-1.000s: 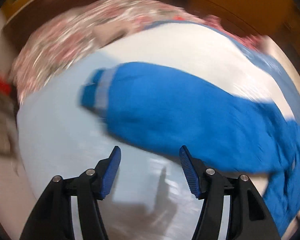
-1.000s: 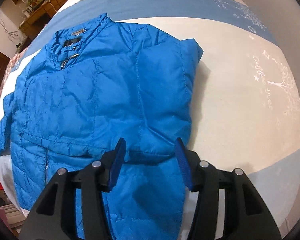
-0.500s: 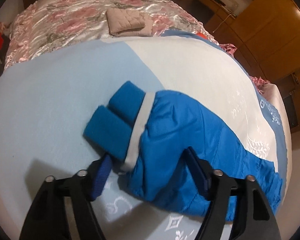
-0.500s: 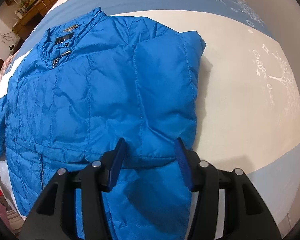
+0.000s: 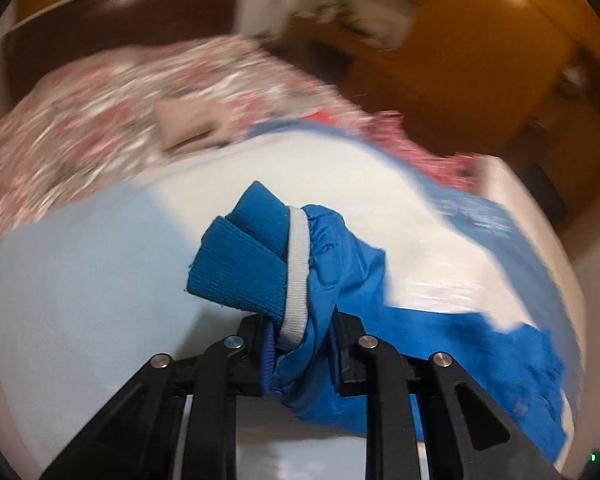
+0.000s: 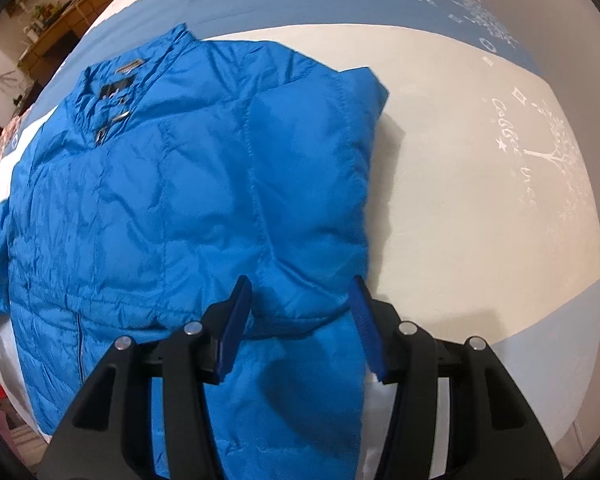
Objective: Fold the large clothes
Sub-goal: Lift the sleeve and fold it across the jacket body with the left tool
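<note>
The blue jacket (image 6: pixel 172 208) lies spread flat on the bed (image 6: pixel 480 208), collar at the far end, its near sleeve folded in across the chest. The right gripper (image 6: pixel 300 324) hovers low over the jacket's lower front with its jaws wide apart, and nothing sits between them. The left gripper (image 5: pixel 300 344) is clamped on the other sleeve's cuff (image 5: pixel 252 264), holding it lifted above the bed, with the sleeve trailing back toward the jacket on the right. The gripper's blue pads are mostly buried in fabric. The left view is motion-blurred, so the floral quilt (image 5: pixel 100 120) and wooden wardrobe (image 5: pixel 480 60) beyond the jacket are smeared. The jacket's hem is cut off behind the right gripper. The shell is shiny, quilted and puffy; the cuff is ribbed knit with a white band. The bed sheet is smooth, pale blue and cream with a faint white print
</note>
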The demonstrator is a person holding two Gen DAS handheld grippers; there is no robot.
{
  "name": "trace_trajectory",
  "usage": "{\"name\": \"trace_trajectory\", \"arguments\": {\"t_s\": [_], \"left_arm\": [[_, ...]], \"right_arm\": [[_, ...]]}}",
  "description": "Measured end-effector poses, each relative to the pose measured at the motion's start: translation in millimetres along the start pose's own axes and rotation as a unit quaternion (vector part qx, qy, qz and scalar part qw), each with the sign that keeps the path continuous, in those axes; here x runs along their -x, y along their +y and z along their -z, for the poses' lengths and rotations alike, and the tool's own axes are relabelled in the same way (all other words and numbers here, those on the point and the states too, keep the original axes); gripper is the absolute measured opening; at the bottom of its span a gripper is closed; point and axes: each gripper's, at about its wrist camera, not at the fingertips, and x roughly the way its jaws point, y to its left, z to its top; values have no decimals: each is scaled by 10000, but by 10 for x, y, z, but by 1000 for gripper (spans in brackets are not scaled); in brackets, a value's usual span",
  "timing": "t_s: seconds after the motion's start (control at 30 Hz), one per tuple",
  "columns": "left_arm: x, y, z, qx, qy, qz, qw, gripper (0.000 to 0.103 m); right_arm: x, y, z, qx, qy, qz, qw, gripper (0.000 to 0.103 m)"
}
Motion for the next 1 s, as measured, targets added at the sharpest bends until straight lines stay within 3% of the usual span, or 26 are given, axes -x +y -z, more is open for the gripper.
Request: {"name": "trace_trajectory", "arguments": {"t_s": [0.13, 0.23, 0.37, 0.5, 0.77, 1.0], "left_arm": [[158, -951, 95, -855, -12, 454, 9953, 21], [197, -1663, 302, -1424, 94, 833, 9862, 21], [187, -2557, 713, -2228, 297, 1233, 9666, 21], [43, -3199, 1104, -2732, 619, 1515, 9479, 21], [-395, -3723, 1721, -3225, 1382, 1665, 9215, 20], [-705, -3862, 2167, -3554, 1890, 1544, 9023, 21]], "right_arm": [[3, -26, -64, 21, -14, -12, 10000, 50], [18, -11, -89, 38, -3, 117, 9999, 50], [69, 43, -108, 63, -2, 202, 9998, 50], [107, 112, -71, 95, -32, 84, 9999, 50], [42, 143, -68, 164, 4, -46, 9999, 50], [-123, 124, -84, 111, 161, -45, 9998, 50]]}}
